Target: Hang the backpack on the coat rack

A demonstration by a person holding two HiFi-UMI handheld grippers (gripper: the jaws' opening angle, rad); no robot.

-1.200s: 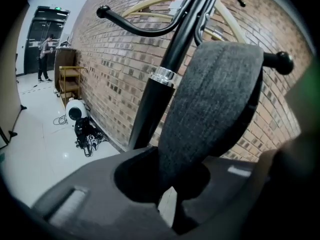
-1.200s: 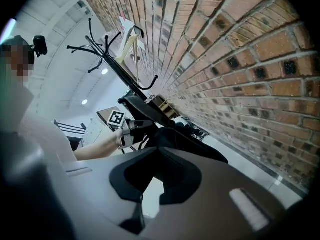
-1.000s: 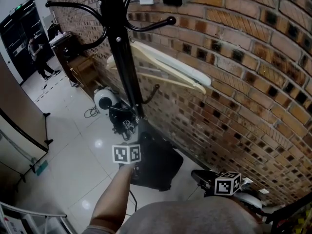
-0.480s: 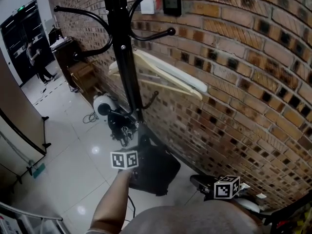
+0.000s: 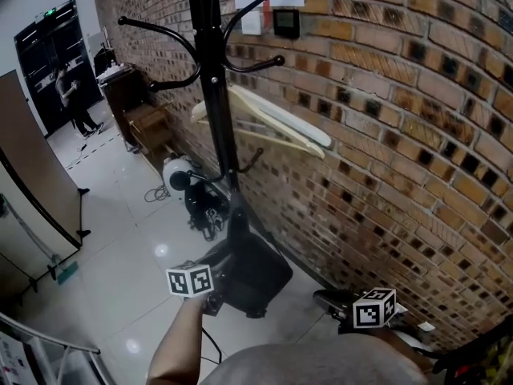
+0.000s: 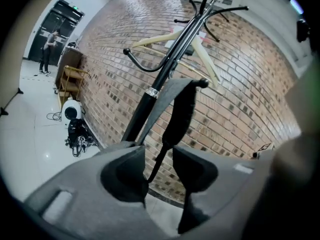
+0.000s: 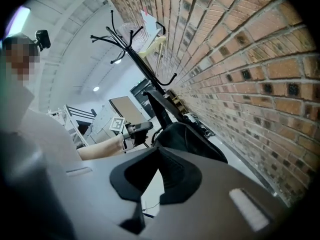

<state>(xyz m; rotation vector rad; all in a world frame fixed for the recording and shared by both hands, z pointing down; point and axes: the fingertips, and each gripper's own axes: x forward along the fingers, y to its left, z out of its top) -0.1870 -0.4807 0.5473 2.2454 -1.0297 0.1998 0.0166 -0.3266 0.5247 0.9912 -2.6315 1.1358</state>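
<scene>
The left gripper [image 6: 160, 156] now sits farther back from the strap [image 6: 181, 109] than before, jaws opening, strap slack between them. The right gripper [image 7: 159, 154] is clamped empty. The backpack [image 5: 255, 267] hangs on the coat rack's [image 5: 212, 95] low hook [image 6: 202, 83]. Catching the strap while withdrawing could drag it off.

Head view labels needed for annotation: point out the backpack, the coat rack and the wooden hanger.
backpack [image 5: 255, 273], head view, its dark main body.
coat rack [image 5: 215, 95], head view, its black upright pole.
wooden hanger [image 5: 280, 117], head view, its upper arm.
</scene>
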